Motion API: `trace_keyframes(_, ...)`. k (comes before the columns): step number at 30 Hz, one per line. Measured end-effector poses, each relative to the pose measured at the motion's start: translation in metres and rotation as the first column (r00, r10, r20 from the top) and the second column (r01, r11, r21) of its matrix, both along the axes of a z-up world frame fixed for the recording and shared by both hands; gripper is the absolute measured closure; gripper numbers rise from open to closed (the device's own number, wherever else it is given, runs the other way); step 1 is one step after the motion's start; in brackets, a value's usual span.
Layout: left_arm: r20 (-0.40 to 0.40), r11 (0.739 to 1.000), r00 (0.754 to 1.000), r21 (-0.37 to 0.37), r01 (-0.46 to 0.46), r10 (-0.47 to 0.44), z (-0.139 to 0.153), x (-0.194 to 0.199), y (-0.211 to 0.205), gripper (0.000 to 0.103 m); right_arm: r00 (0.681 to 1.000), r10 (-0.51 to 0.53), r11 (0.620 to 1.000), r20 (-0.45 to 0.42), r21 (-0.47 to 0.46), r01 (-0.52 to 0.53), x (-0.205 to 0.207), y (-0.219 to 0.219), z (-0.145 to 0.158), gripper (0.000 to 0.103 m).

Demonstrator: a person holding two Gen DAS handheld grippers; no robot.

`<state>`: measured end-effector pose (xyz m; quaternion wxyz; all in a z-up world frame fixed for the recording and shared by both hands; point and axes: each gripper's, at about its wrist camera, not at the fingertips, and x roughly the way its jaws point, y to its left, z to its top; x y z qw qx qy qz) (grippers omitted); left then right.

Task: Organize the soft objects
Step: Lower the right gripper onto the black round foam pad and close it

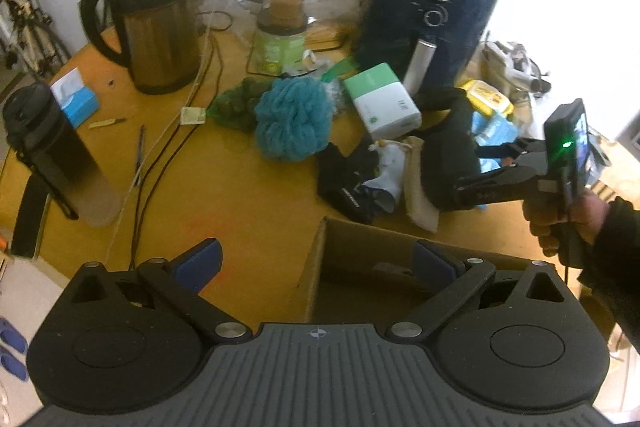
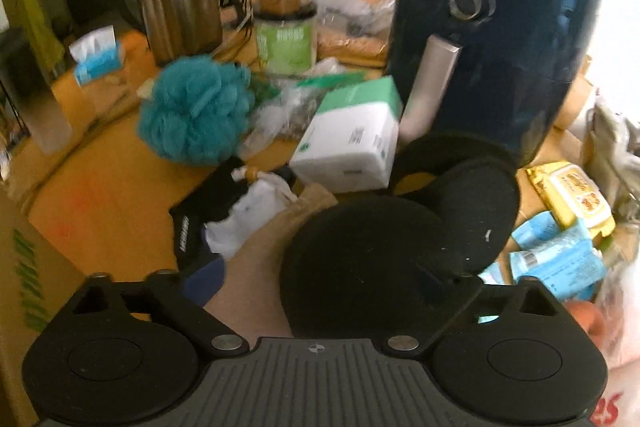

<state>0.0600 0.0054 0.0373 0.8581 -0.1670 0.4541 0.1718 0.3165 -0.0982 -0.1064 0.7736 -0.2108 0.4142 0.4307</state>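
You're going for the black earmuffs (image 2: 400,227), which are lying on the table (image 1: 248,195) right in front of the air fryer (image 2: 496,39), leaning over a tan cloth pouch (image 1: 418,187) beside the black sock (image 1: 346,187) and the white tissue box (image 1: 382,99). Your right gripper (image 2: 320,273) is standing wide, one pad each side of the near ear pad but not pinching it yet, so I'd say push in deeper and grab that fat round pad, not the thin band. Your left gripper (image 1: 318,259) is open and empty too, hovering over the edge of the cardboard box (image 1: 316,267), which looks like the drop spot. Watch the pouch doesn't come along, and the teal bath pouf (image 1: 290,117) is looking like an easy next pick.
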Motion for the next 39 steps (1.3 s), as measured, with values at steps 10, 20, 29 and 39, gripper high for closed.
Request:
trace_keyframes(10,-0.015,0.999,0.999,0.008,-0.040,0.040,-0.001,-0.001,-0.007,0.000,0.999,-0.003,0.999,0.038,-0.036,0.004,0.003,0.003,-0.011,0.063)
trace_keyframes(20,-0.010,1.000,1.000,0.013,0.026,-0.026,0.000,0.019,-0.017,0.000,0.944,-0.267,0.931,-0.196,0.201,0.305,0.029,-0.069,0.014,0.084)
trace_keyframes(29,0.015,0.994,0.994,0.014,0.105,-0.105,0.004,0.039,-0.016,0.000,0.839,-0.437,0.823,-0.325,0.230,0.519,0.028,-0.122,0.011,0.085)
trace_keyframes(39,0.007,0.989,0.989,-0.003,0.146,-0.146,0.001,0.046,-0.007,0.000,0.775,-0.546,0.758,-0.318,0.206,0.619,0.014,-0.150,0.009,0.074)
